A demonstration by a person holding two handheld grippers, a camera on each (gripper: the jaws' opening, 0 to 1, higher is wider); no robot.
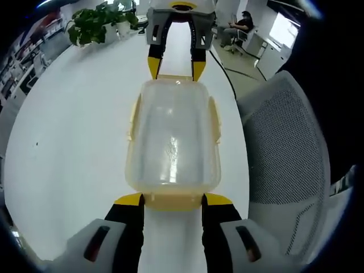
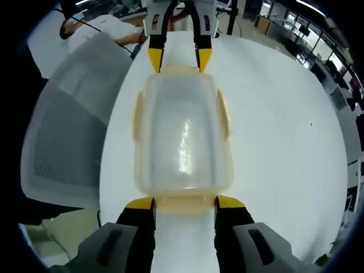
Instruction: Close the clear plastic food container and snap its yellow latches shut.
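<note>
The clear plastic food container (image 1: 173,133) lies lengthwise on the white table (image 1: 74,142) with its lid on. Pale yellow side latches (image 1: 134,116) flare out from both long sides. My left gripper (image 1: 173,200) has its yellow-tipped jaws closed against the two sides of the near end latch (image 1: 173,202). At the far end my right gripper (image 1: 176,67) meets the container the same way. In the right gripper view the container (image 2: 183,133) lies ahead, my right gripper (image 2: 185,203) clasps the near end latch (image 2: 185,205), and my left gripper (image 2: 180,57) stands opposite.
A grey mesh office chair (image 1: 284,148) stands close beside the table edge, also seen as the chair (image 2: 68,131) in the right gripper view. A potted plant (image 1: 96,25) sits at the far table end. A person (image 1: 242,25) sits at a desk beyond.
</note>
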